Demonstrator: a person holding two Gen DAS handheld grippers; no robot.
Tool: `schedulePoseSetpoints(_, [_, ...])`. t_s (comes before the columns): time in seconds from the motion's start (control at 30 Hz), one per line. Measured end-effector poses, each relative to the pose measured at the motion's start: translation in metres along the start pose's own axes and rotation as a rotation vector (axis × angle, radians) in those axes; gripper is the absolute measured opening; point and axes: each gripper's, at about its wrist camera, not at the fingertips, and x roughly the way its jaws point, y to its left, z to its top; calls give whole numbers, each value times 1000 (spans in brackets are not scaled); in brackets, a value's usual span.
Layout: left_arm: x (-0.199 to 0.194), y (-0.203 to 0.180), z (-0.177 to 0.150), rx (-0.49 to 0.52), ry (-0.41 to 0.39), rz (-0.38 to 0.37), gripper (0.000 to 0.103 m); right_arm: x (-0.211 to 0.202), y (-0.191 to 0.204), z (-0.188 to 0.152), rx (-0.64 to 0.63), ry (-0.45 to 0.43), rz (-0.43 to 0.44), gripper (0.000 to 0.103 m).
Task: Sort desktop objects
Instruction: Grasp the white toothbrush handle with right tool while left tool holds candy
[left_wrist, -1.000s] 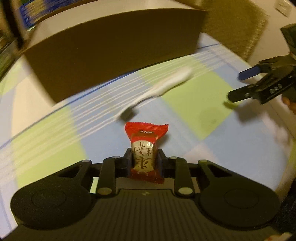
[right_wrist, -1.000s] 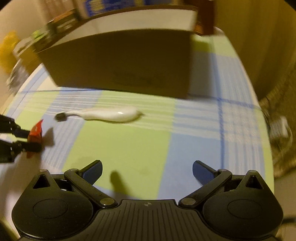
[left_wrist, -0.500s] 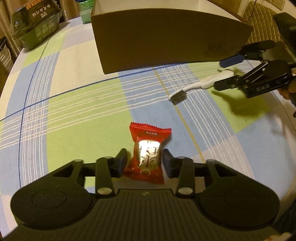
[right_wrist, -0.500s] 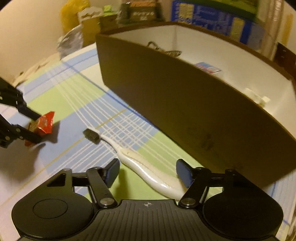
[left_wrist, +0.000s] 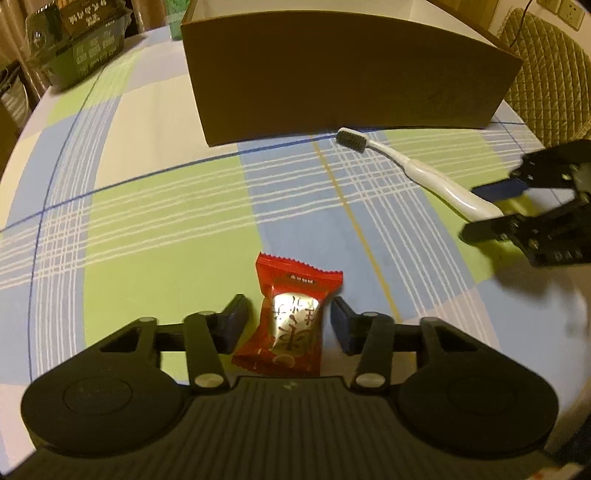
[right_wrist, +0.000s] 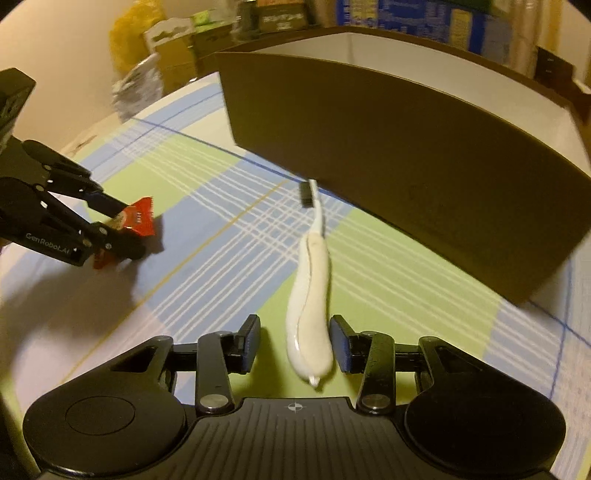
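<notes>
**A:** What do you see from the left camera?

**B:** A candy (left_wrist: 291, 325) in a red wrapper with zigzag ends. It has a shiny gold middle with dark writing I can't read. It lies on the checked cloth (left_wrist: 155, 206), between the pads of the left gripper (left_wrist: 290, 325).

**A:** Is the gripper holding it?

**B:** No. The jaws are narrow and closing, with the candy between them, but there is a small gap on each side.

**A:** What else is there?

**B:** A white toothbrush (left_wrist: 417, 170) with dark bristles. It lies near a brown box (left_wrist: 343, 74). Its thick end sits between the fingers of the right gripper (left_wrist: 484, 208). Far left is a dark green pack (left_wrist: 81, 44) with writing too blurry to read.

**A:** And the right camera?

**B:** The toothbrush (right_wrist: 310, 291) points away, with its bristles close to the box (right_wrist: 406, 173). Its fat white handle lies between the right gripper (right_wrist: 295, 345) pads.

**A:** Holding it?

**B:** Not yet. Those jaws are narrow and closing too. The right pad is almost on the handle, and I can't tell if it touches. The left pad is clearly apart from it.

**A:** Any words you can read?

**B:** Yes! The left gripper (right_wrist: 127, 229) says "GenRobot.AI" on its side. The red candy (right_wrist: 138, 219) sits at its tips.
</notes>
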Motion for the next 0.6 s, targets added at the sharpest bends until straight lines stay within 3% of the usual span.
schedulePoseSetpoints(0.07, [1, -1, 2, -15, 0, 7, 30, 1, 1, 1, 28, -8, -15, 40])
schedulePoseSetpoints(0.13, [1, -1, 4, -33, 5, 20, 29, 5, 0, 6, 44, -11, -33, 40])
schedulePoseSetpoints(0.3, [2, -1, 6, -73, 3, 42, 28, 24, 2, 24, 39, -27, -97, 50])
schedulePoseSetpoints(0.47, [2, -1, 5, -91, -2, 50, 28, 35, -2, 39, 55, -10, -103, 51])
schedulePoseSetpoints(0.53, [1, -1, 4, -96, -7, 53, 28, 35, -2, 39, 40, -7, -95, 42])
schedulePoseSetpoints(0.6, [1, -1, 3, -98, -9, 55, 28, 33, 0, 39, 25, 3, -81, 18])
